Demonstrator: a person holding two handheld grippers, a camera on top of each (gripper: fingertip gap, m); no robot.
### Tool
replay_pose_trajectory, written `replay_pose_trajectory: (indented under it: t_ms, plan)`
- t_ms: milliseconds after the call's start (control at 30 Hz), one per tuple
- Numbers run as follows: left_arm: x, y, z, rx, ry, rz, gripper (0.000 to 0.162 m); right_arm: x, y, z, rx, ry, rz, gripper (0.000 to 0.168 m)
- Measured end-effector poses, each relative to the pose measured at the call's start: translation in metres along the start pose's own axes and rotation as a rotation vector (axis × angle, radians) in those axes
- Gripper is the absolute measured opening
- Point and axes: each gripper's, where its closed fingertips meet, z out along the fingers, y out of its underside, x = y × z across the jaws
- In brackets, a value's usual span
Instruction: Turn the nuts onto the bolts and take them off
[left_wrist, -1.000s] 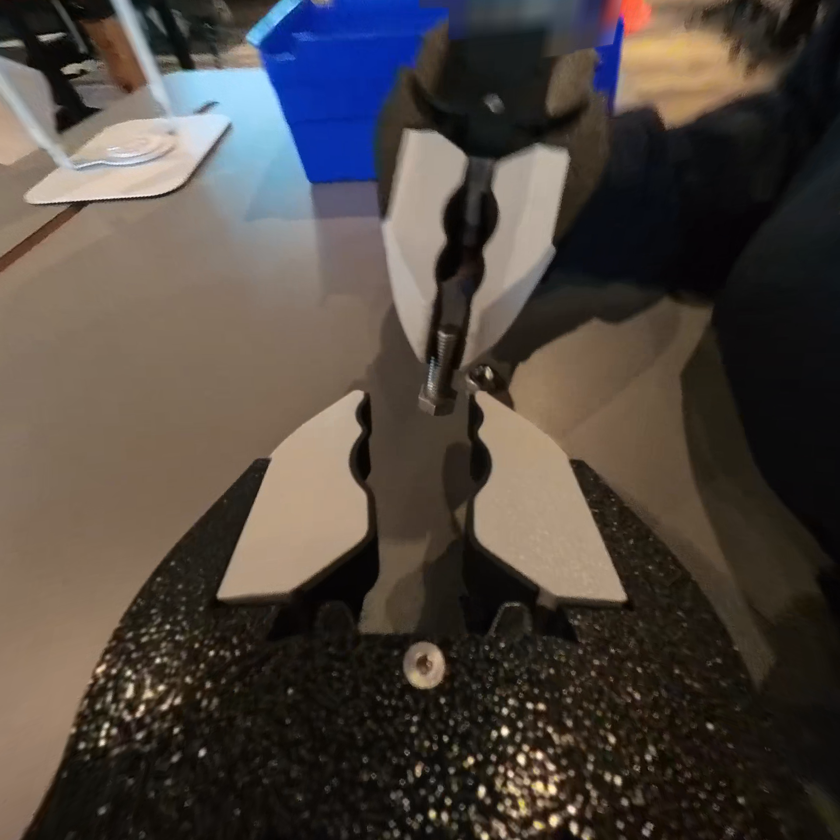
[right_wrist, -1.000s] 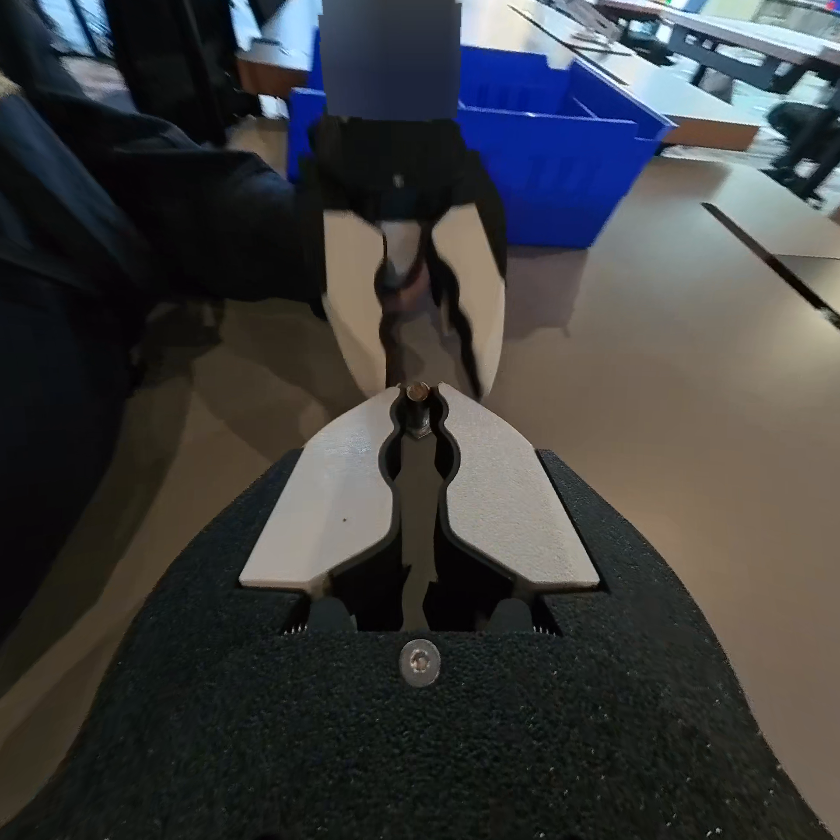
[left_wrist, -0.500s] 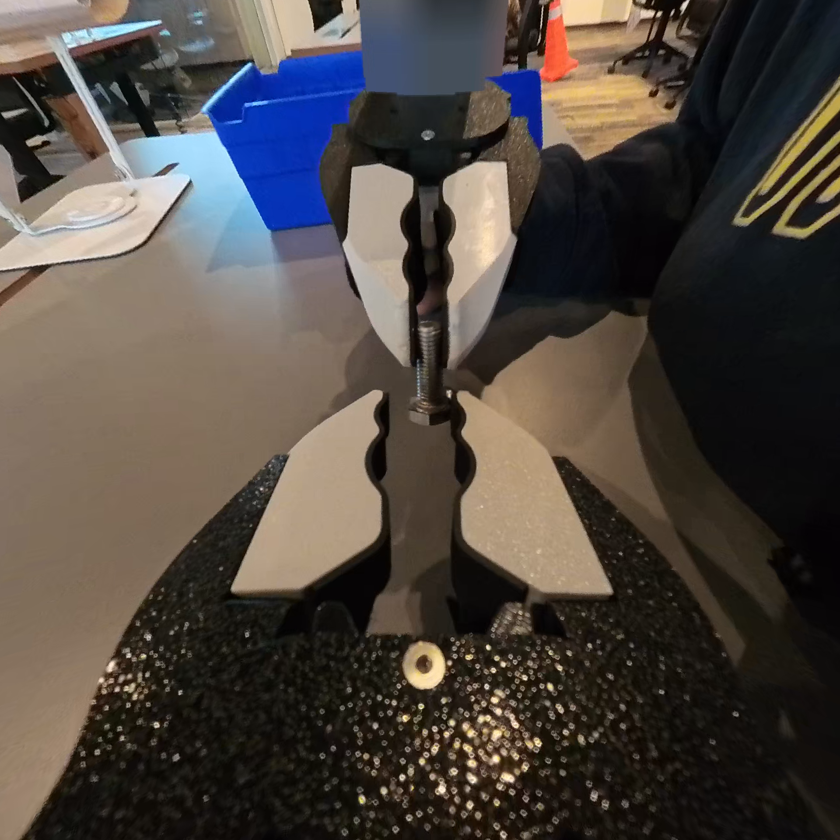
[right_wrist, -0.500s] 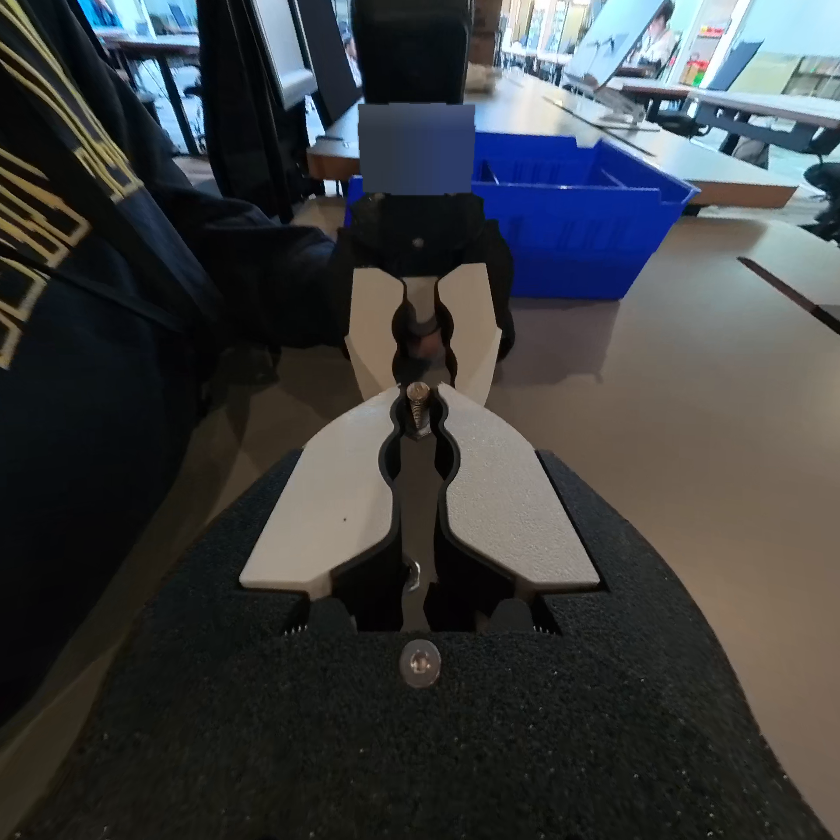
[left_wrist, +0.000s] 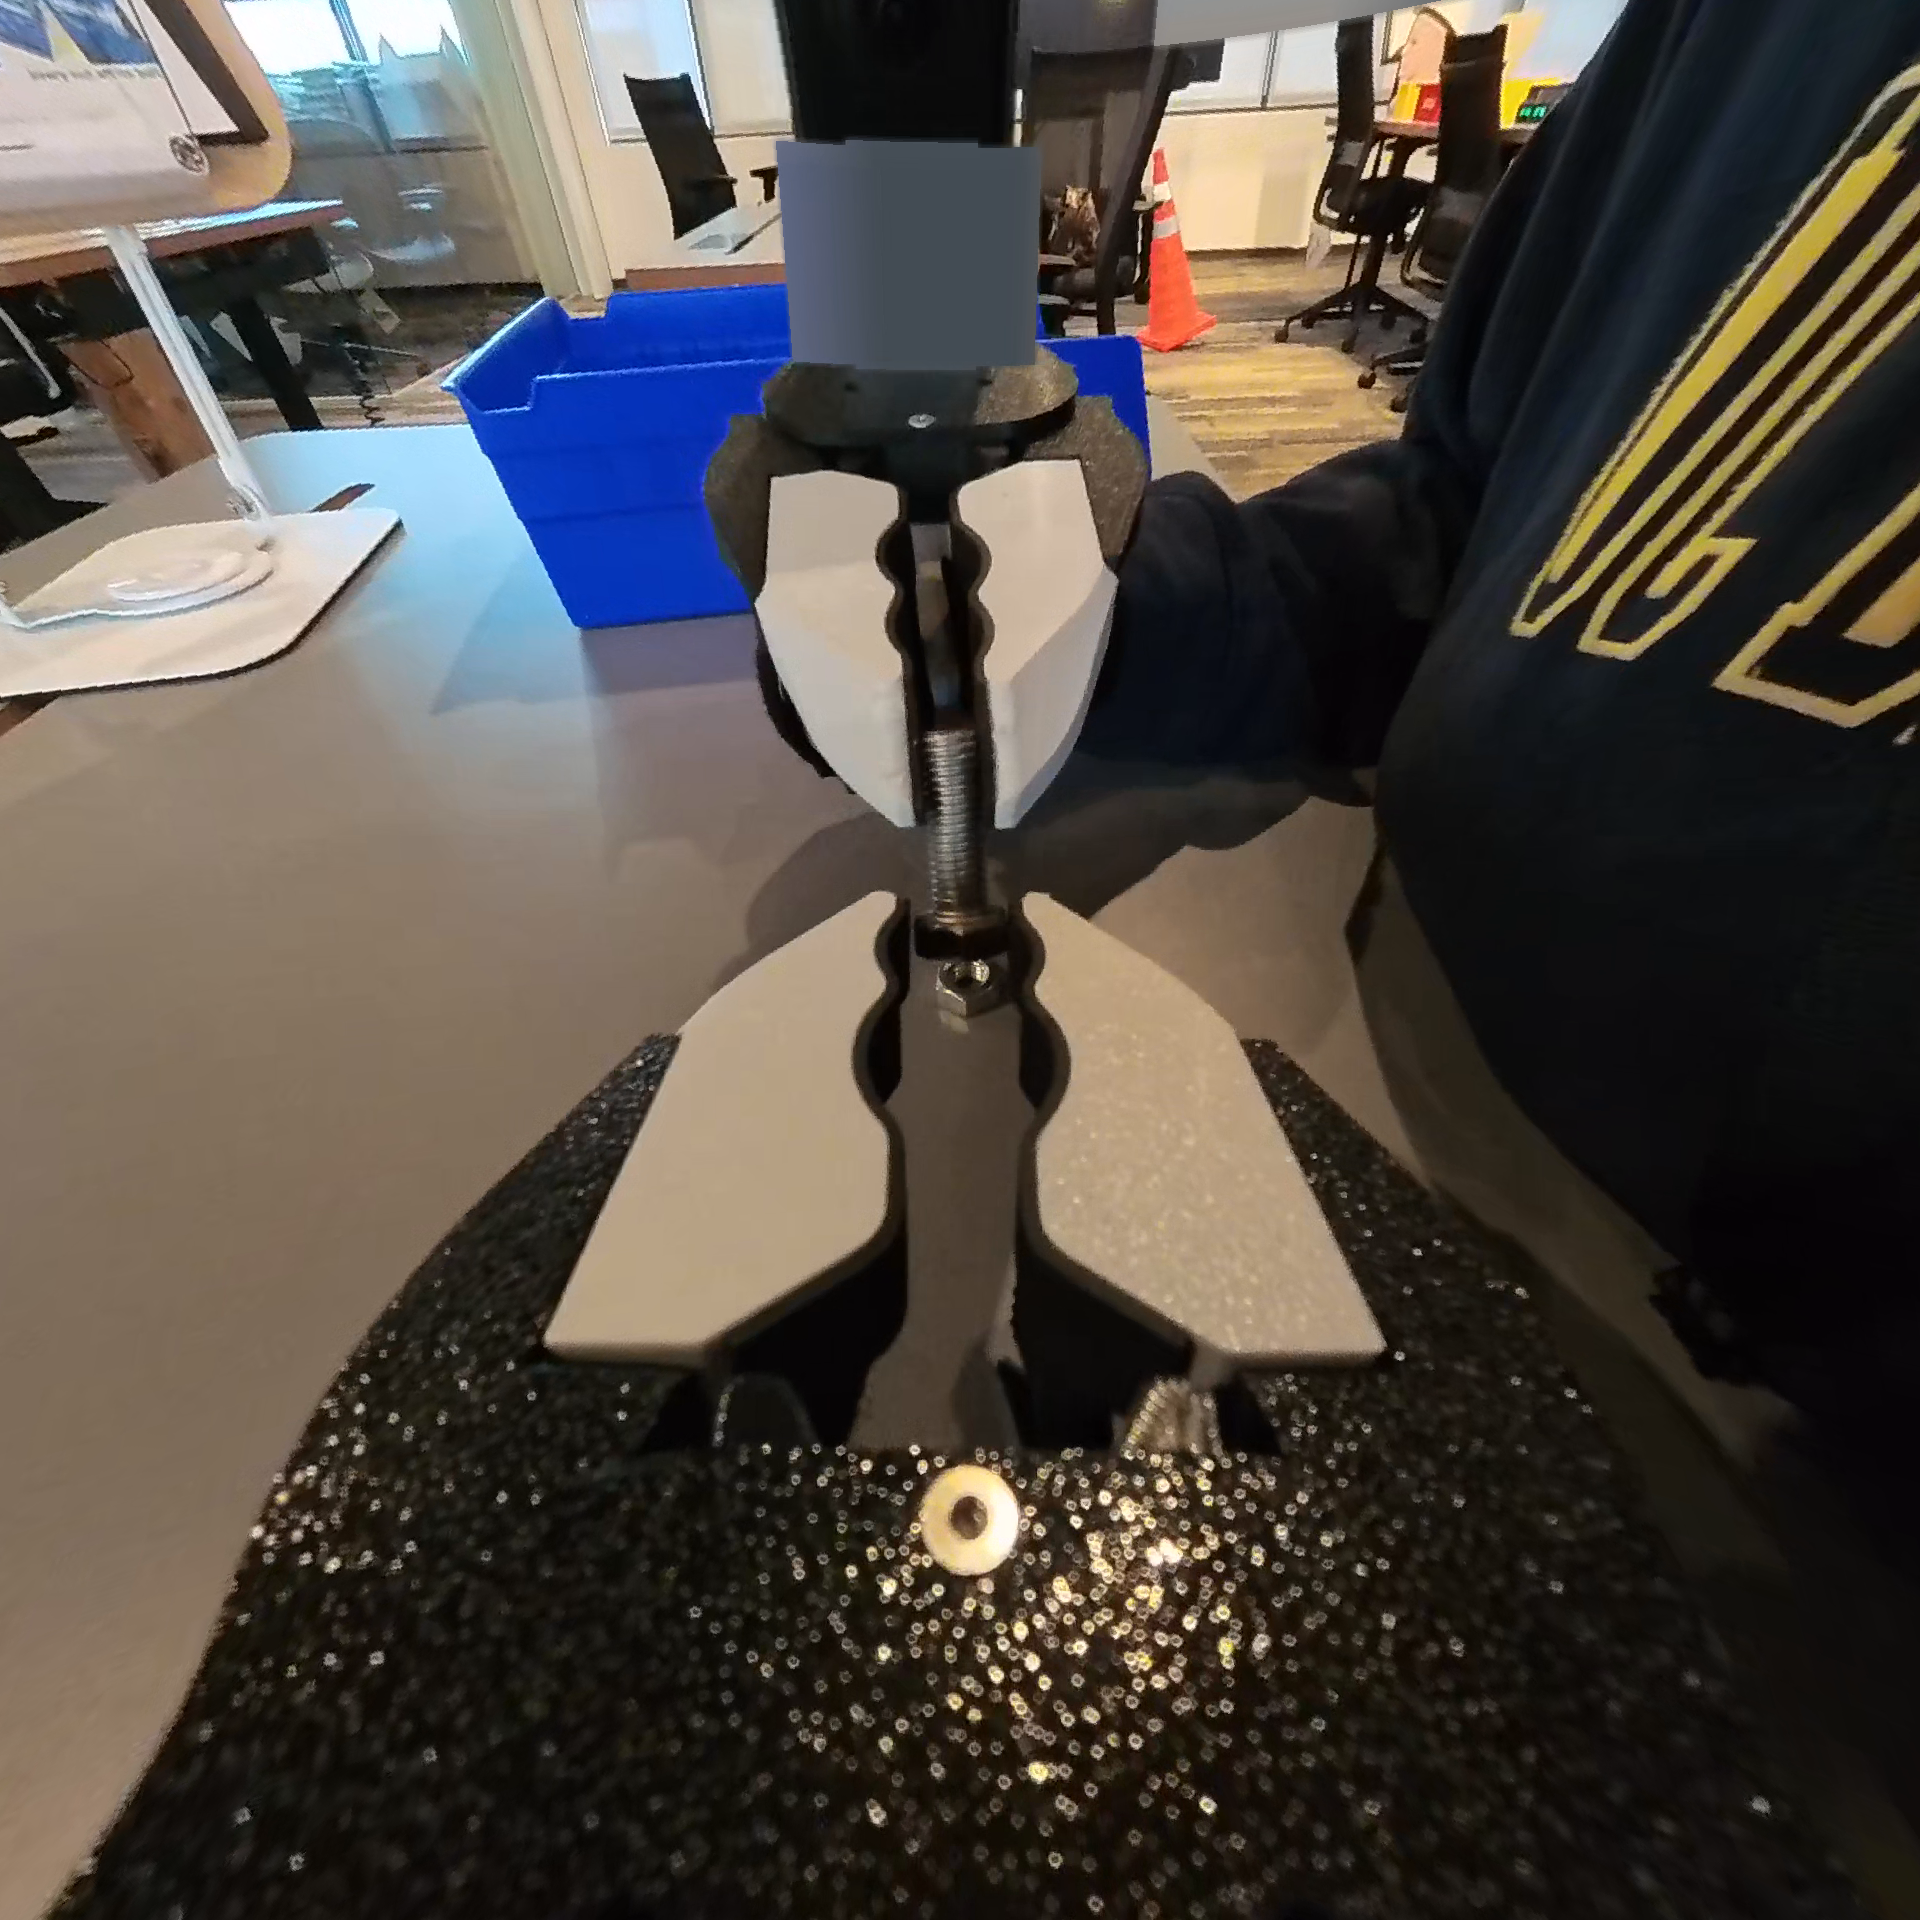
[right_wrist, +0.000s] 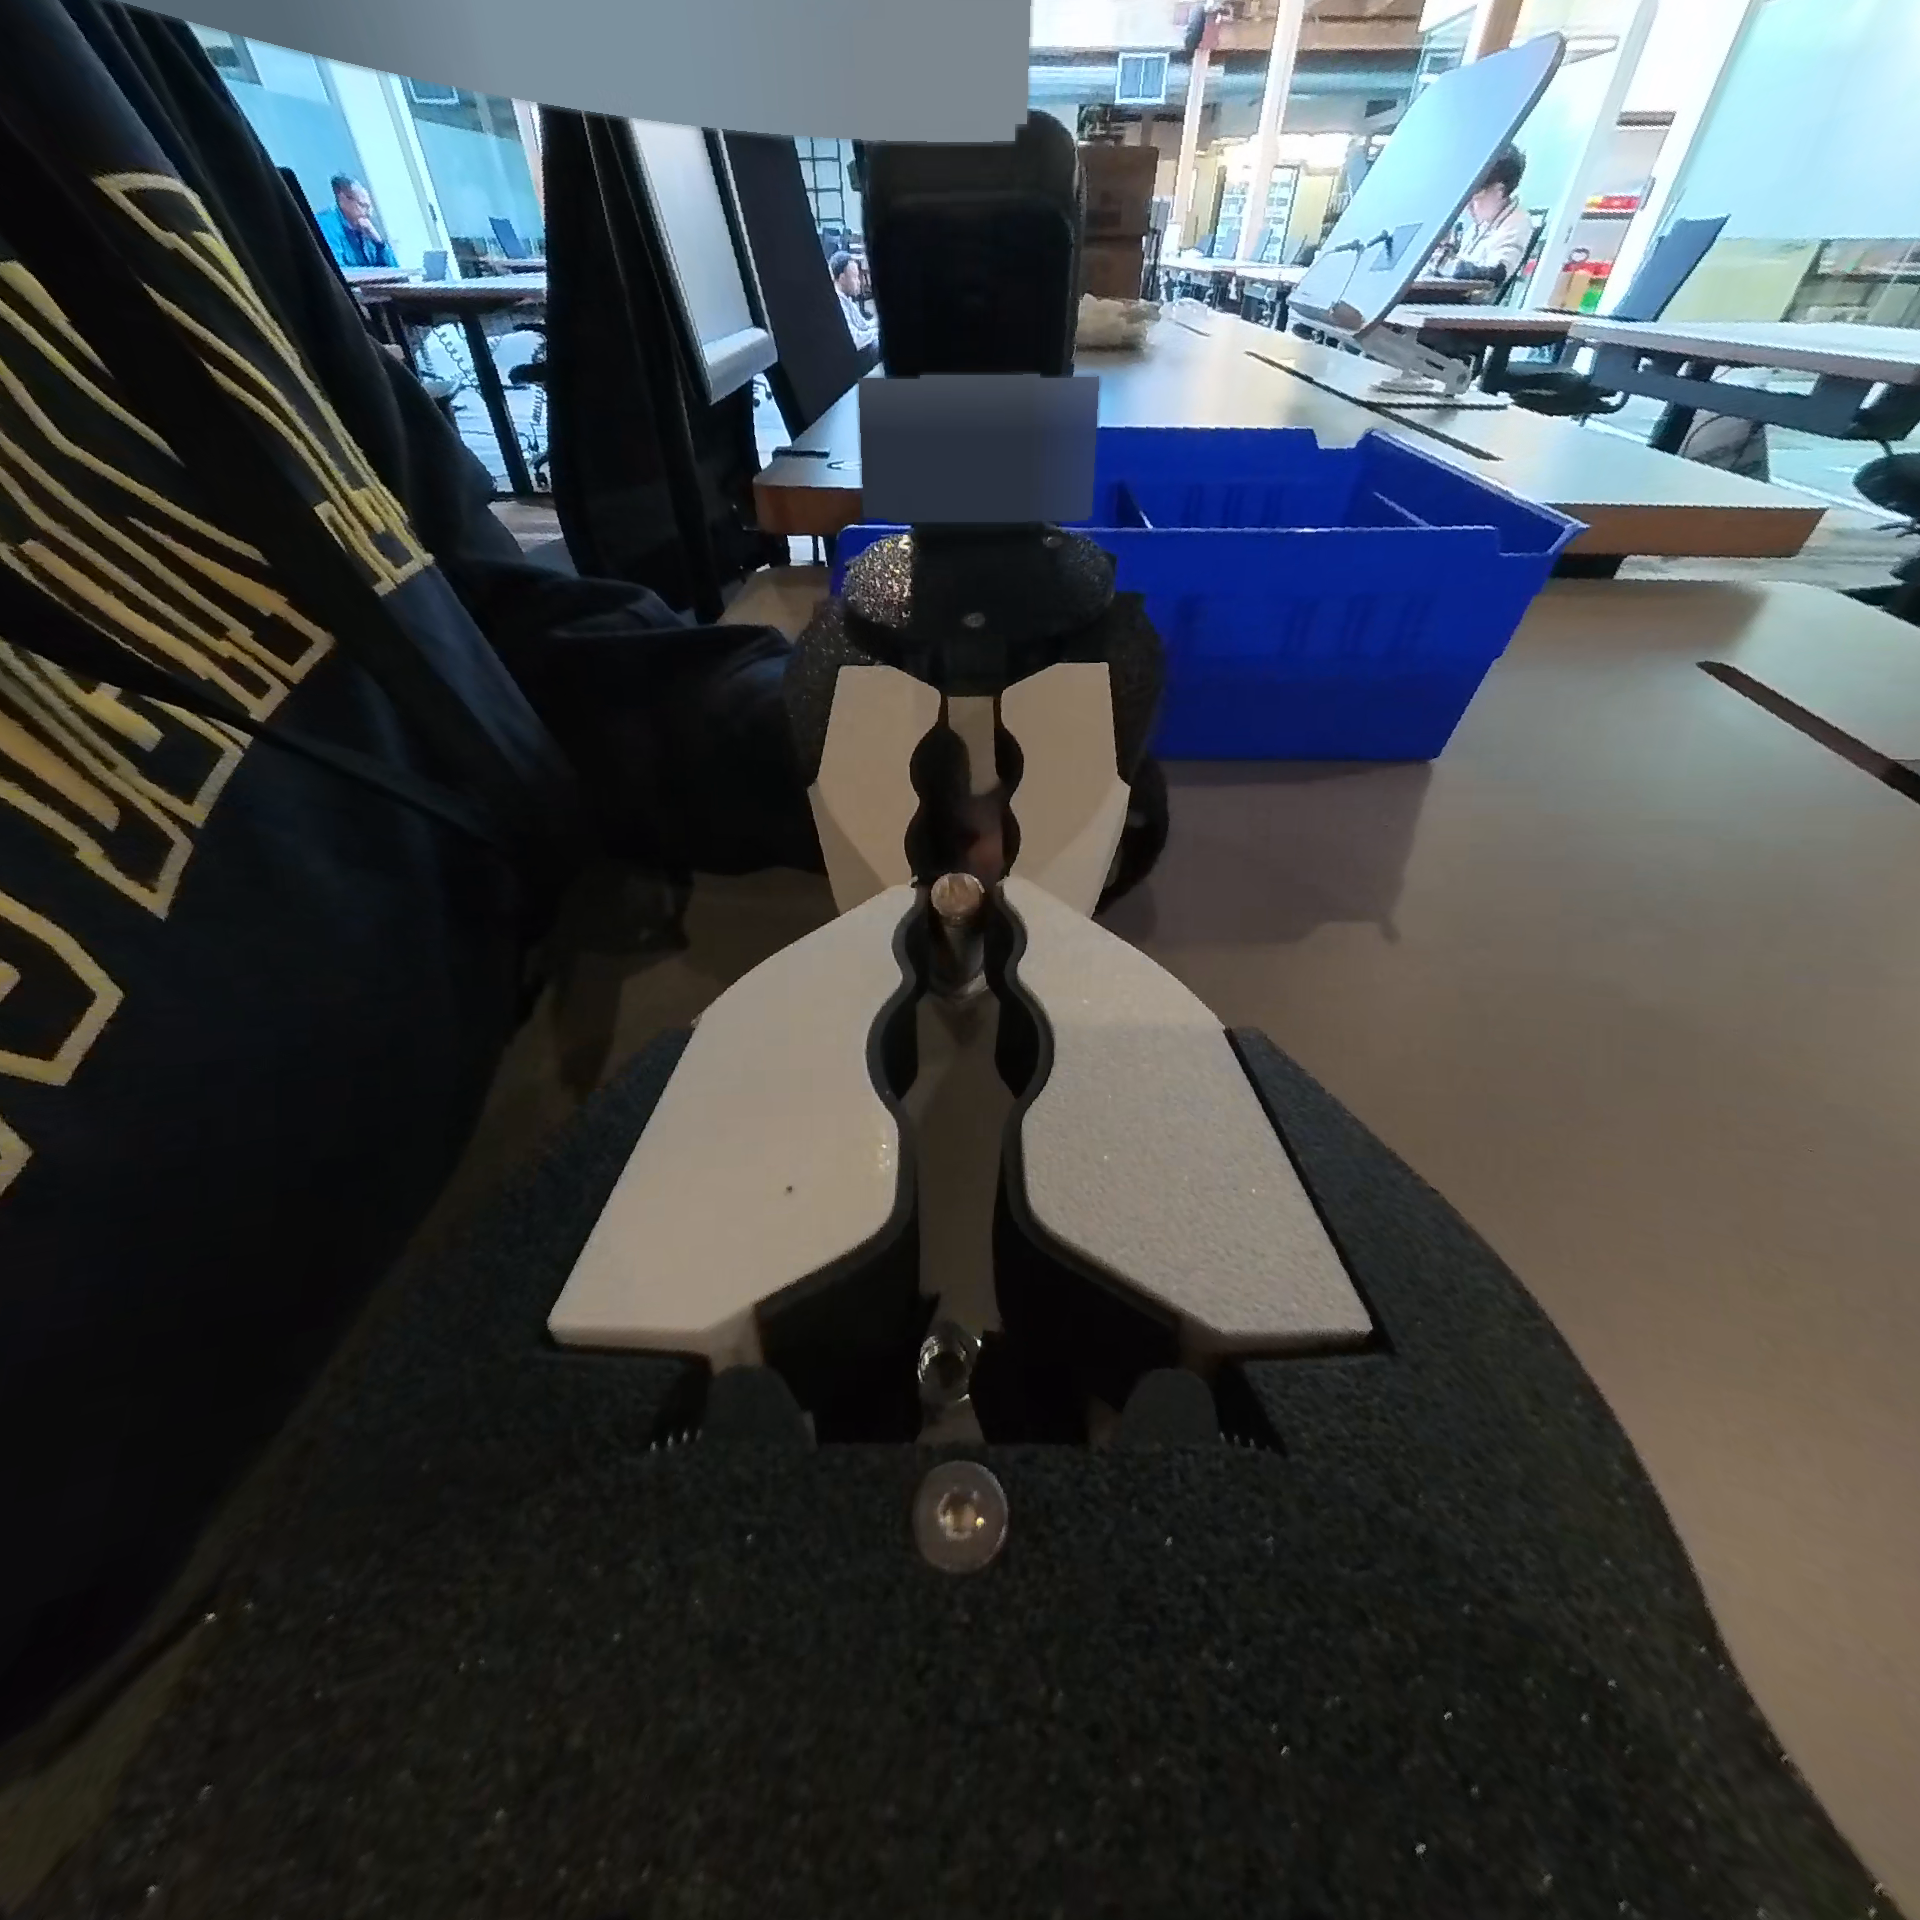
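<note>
The right hand-held gripper (right_wrist: 954, 935) is closed on the bolt (left_wrist: 954, 821), held above the grey bench (left_wrist: 364, 883). In the left wrist view the threaded shank is seen pointing toward the left hand-held gripper (left_wrist: 961, 961), w/ the bolt's end just at its fingertips. The left gripper's jaws are parted, nothing clamped betw. them. A loose silver nut (left_wrist: 964, 985) is seen in the gap, just below the bolt's end; whether it rests on the bench can't be told. A blue bin (right_wrist: 1351, 613) is set behind both grippers.
</note>
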Motion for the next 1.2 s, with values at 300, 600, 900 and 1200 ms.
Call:
replay_pose_trajectory:
  t_ms: [300, 600, 900, 1200]
  plan:
    - [0.0, -0.003, 0.0, 0.02, 0.014, -0.029, 0.016, 0.0, -0.002, -0.001, 0.016, -0.003, 0.002, 0.009]
    - [-0.022, -0.004, -0.007, 0.039, -0.116, -0.07, 0.016, 0.009, 0.021, -0.032, -0.185, 0.054, 0.005, 0.027]
    - [-0.021, -0.008, -0.008, 0.079, -0.091, -0.105, 0.016, -0.005, 0.088, -0.036, -0.538, -0.029, 0.052, 0.023]
    - [-0.021, -0.007, -0.007, 0.072, -0.089, -0.109, 0.016, 0.003, 0.098, -0.046, -0.748, 0.09, 0.065, 0.03]
